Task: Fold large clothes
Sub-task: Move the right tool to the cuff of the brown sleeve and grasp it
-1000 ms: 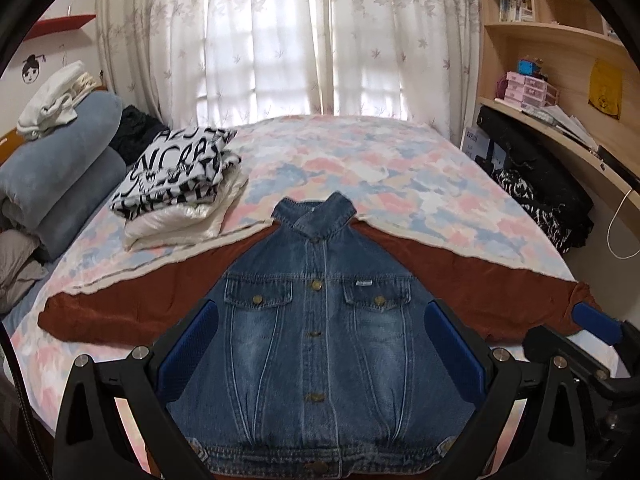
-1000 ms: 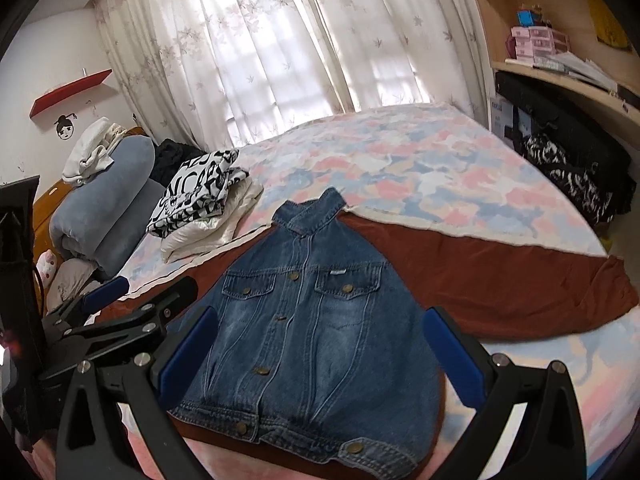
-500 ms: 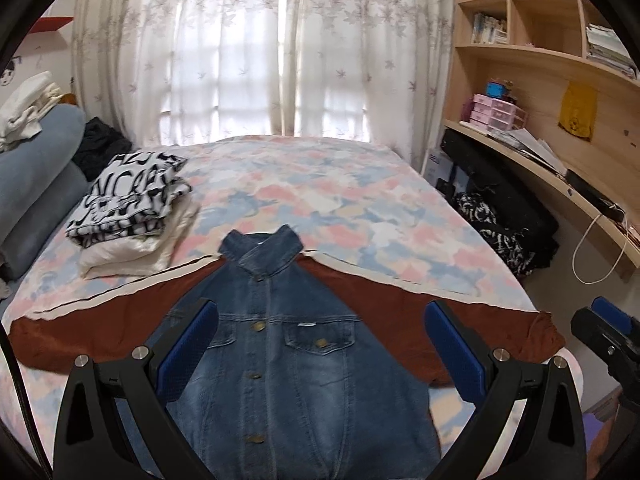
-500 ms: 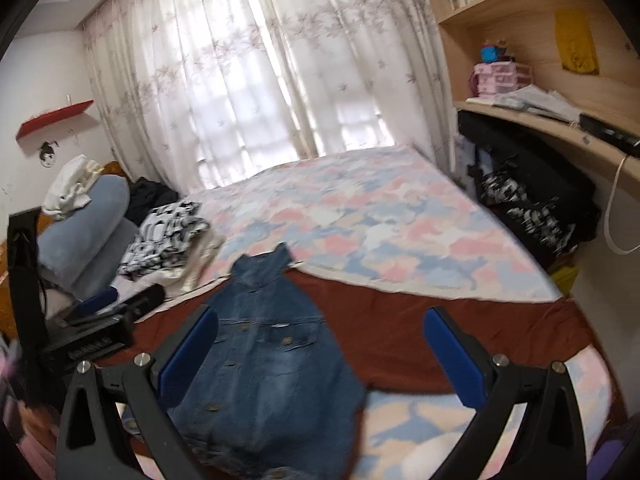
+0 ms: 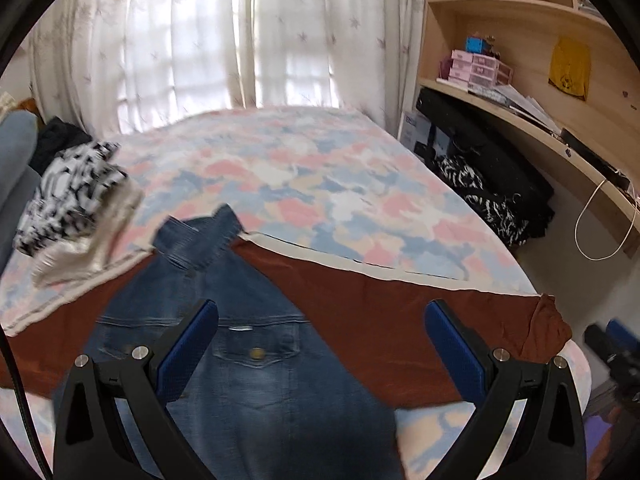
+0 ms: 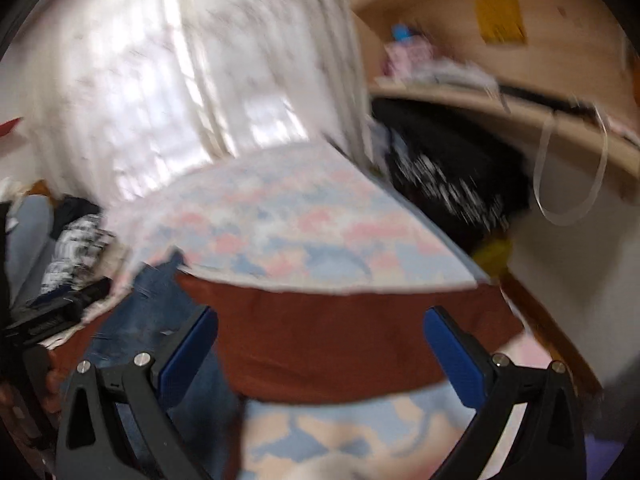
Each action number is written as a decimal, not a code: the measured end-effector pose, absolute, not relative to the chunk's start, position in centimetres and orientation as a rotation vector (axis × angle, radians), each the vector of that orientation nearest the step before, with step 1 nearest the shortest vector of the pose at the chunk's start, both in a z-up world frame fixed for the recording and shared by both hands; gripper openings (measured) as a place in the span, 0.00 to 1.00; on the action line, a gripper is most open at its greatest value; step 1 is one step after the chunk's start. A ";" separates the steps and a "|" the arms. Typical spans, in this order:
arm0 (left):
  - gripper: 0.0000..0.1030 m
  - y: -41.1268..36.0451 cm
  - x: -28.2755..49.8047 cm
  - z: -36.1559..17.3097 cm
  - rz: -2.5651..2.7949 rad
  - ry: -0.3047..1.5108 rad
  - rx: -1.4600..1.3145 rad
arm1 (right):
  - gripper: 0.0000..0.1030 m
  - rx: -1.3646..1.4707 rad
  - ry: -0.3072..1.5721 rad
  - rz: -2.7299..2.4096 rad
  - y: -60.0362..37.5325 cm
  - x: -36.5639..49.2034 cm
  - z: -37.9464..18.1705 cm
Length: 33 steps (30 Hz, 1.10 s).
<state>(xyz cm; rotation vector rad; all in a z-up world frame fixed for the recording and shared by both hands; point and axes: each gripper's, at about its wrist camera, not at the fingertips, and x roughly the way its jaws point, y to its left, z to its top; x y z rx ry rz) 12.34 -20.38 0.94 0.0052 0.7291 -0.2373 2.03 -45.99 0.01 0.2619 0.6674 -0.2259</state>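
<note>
The left gripper [image 5: 320,344] hangs with its jaws spread wide and nothing between them, its blue pads [image 5: 188,344] above the chest of the denim jacket [image 5: 248,368]. The right gripper [image 6: 320,352] is likewise wide apart and empty; its view is smeared by motion, yet the pads [image 6: 452,356] frame the rust-brown sleeve [image 6: 340,336] that runs out from the jacket toward the shelf side of the bed [image 5: 320,184].

The jacket lies face up and buttoned on the near part of the bed, collar [image 5: 200,236] pointing toward the curtain [image 5: 240,40], both brown sleeves stretched flat to either side. A pile of folded clothes [image 5: 72,204] sits beside the jacket's collar, on the pillow side.

By my reading, no fold has been made yet: this is the approach to the first one, with the right gripper heading for the far sleeve's cuff [image 5: 548,328]. The next move calls for lowering onto that cuff, pinching only the sleeve cloth and not the bedcover beneath, then carrying it across the jacket's front. The cuff hangs near the mattress edge, so it may slip off.
</note>
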 end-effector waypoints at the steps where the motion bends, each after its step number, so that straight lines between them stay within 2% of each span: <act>1: 0.99 -21.0 12.7 0.3 -0.240 0.729 0.007 | 1.00 0.284 0.692 -0.239 -47.0 2.4 -1.1; 8: 0.99 -24.8 16.1 -5.3 -0.250 0.763 0.039 | 0.99 0.493 0.810 -0.310 -53.7 2.8 -9.3; 11: 0.99 -26.2 17.7 -8.1 -0.252 0.811 0.041 | 0.89 0.597 0.849 -0.334 -56.3 2.7 -12.2; 14: 0.99 -27.1 18.6 -10.1 -0.260 0.839 0.046 | 0.84 0.713 0.870 -0.355 -59.0 2.7 -14.9; 19: 0.98 -28.2 19.4 -12.6 -0.273 0.879 0.071 | 0.83 0.800 0.837 -0.375 -60.7 3.4 -15.7; 21: 0.96 -28.2 19.7 -13.1 -0.280 0.911 0.064 | 0.83 0.832 0.831 -0.385 -61.3 3.9 -16.1; 24: 0.78 -28.1 19.7 -13.4 -0.308 0.930 0.048 | 0.83 0.886 0.799 -0.384 -62.0 4.4 -16.4; 25: 0.71 -27.8 19.6 -13.3 -0.317 0.929 0.043 | 0.75 0.900 0.787 -0.386 -62.2 4.5 -16.4; 26: 0.66 -27.5 19.5 -13.1 -0.325 0.925 0.035 | 0.54 0.920 0.766 -0.381 -62.4 4.4 -16.2; 27: 0.65 -26.9 19.3 -12.8 -0.330 0.917 0.023 | 0.39 0.943 0.744 -0.372 -62.6 4.3 -15.9; 28: 0.64 -26.4 19.1 -12.4 -0.332 0.907 0.012 | 0.12 0.963 0.722 -0.367 -62.7 4.1 -15.5; 29: 0.64 -25.6 18.8 -11.8 -0.335 0.886 -0.003 | 0.07 0.960 0.700 -0.370 -62.5 3.9 -14.7; 33: 0.64 -22.5 17.8 -9.5 -0.322 0.820 -0.021 | 0.07 0.777 0.602 -0.347 -58.7 4.6 -8.8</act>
